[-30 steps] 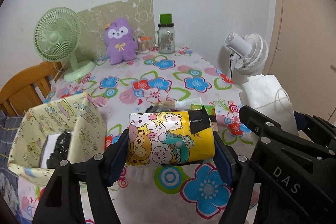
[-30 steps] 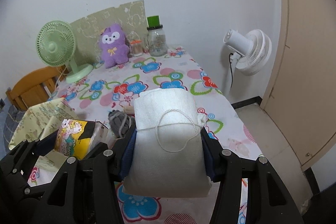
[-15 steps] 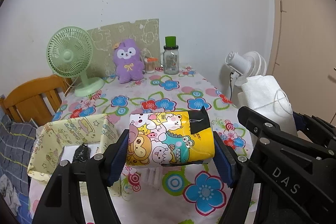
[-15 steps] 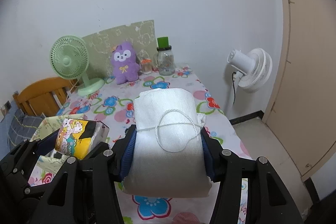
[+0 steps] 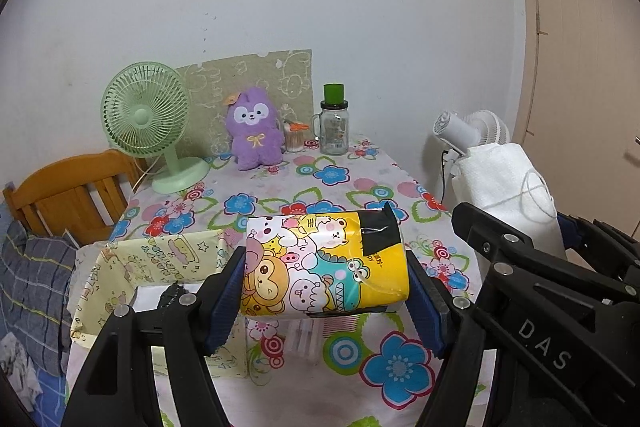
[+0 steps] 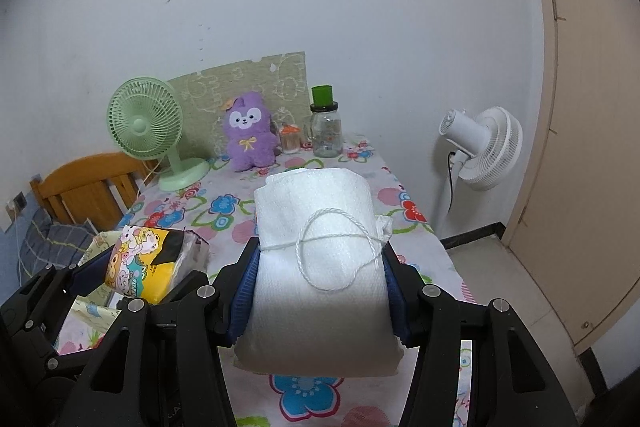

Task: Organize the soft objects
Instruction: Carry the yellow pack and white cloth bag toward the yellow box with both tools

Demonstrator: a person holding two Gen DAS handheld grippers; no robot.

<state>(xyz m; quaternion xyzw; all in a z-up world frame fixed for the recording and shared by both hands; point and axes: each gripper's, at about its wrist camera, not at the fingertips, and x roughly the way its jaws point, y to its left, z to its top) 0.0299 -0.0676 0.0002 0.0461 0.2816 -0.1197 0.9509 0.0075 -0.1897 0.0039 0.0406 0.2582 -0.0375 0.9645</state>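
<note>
My left gripper [image 5: 326, 291] is shut on a yellow tissue pack [image 5: 324, 263] printed with cartoon animals, held above the flowered table [image 5: 332, 175]. My right gripper [image 6: 320, 287] is shut on a white rolled cloth bundle [image 6: 320, 267] tied with white string. In the left wrist view the bundle [image 5: 504, 187] and right gripper show at the right. In the right wrist view the tissue pack [image 6: 138, 259] and left gripper show at the lower left. A pale yellow printed box [image 5: 120, 267] stands open at the table's near left, with something black and white inside.
At the table's back stand a green desk fan [image 5: 148, 123], a purple plush toy [image 5: 252, 131], a small jar [image 5: 294, 139] and a glass jar with a green lid [image 5: 334, 127]. A wooden chair [image 5: 68, 199] is left, a white floor fan [image 6: 480, 147] right.
Both grippers have risen with their loads still gripped; the table and yellow box now sit lower and farther in both views.
</note>
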